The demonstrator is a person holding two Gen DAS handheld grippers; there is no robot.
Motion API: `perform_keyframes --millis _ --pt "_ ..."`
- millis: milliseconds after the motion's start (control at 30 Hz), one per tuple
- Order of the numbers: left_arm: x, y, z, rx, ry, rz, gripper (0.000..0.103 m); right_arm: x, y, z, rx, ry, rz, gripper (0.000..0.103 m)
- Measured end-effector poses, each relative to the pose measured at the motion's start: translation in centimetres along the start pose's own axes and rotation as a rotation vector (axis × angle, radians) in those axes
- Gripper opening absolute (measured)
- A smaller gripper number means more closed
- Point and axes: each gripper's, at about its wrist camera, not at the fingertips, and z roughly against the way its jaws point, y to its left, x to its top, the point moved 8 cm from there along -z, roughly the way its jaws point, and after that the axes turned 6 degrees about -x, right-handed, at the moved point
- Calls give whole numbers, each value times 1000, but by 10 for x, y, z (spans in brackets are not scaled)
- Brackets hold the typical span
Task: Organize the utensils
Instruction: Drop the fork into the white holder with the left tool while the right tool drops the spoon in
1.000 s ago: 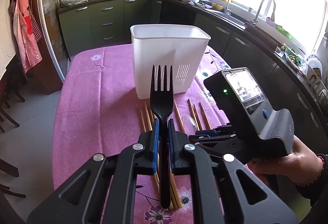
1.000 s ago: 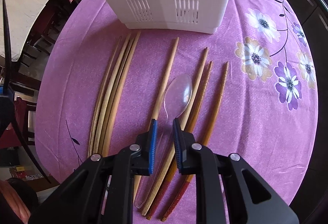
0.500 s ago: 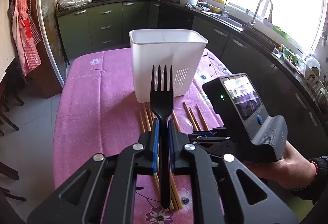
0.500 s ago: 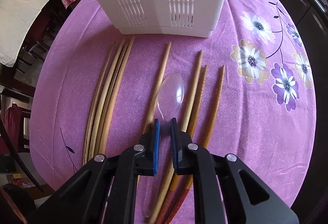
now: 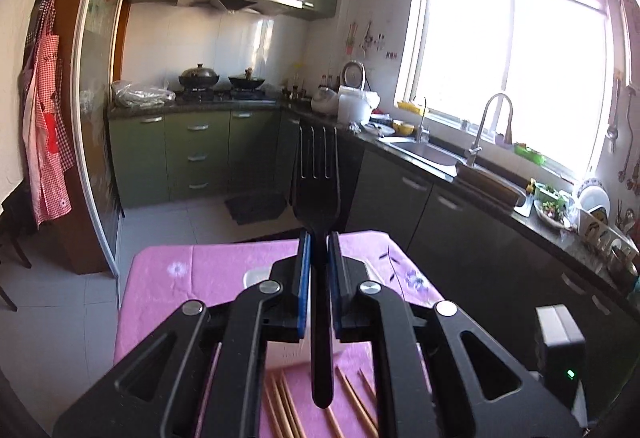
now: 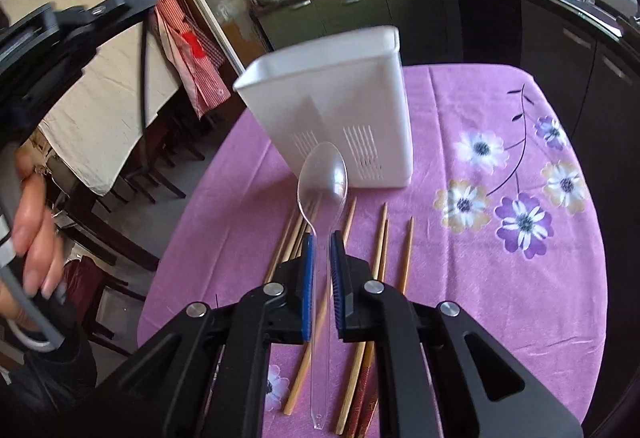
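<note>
Right wrist view: purple flowered surface (image 6: pixel 500 298), white slotted bin (image 6: pixel 340 109) standing upright on it, wooden chopsticks (image 6: pixel 406 258) lying loose just in front. Right tongs (image 6: pixel 320 250) clamp a clear plastic spoon (image 6: pixel 323 177), lifted, bowl forward. Left tongs (image 5: pixel 318 250) pinch a black fork (image 5: pixel 317 177), tines aimed out over the kitchen

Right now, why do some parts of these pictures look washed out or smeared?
Left wrist view: the window is blown out white, leaving the black fork dark against it; edges bend from the fisheye. Right wrist view: the white bin is motion-blurred, while the clear spoon stays sharp.
</note>
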Motion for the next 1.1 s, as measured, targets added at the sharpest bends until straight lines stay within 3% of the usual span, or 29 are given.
perform_keyframes --millis 100,233,433,600,700,967,1100 --pt "19 8 -26 26 -56 2 9 6 -5 16 7 -39 0 9" --pt "27 23 -65 79 -72 -5 9 10 -16 30 12 -70 -1 9" --pt "8 41 -104 115 -36 -14 9 22 -22 48 7 -125 4 9" --pt "-24 48 -114 112 30 -2 11 52 -22 55 5 -184 8 9" --pt "-37 53 -110 104 57 6 23 78 -18 58 7 -221 9 9" --pt "-44 54 -59 105 35 -10 25 174 -6 47 -3 -391 5 9" --pt "-49 51 -29 113 45 -14 30 213 -1 26 -98 -487 43 9"
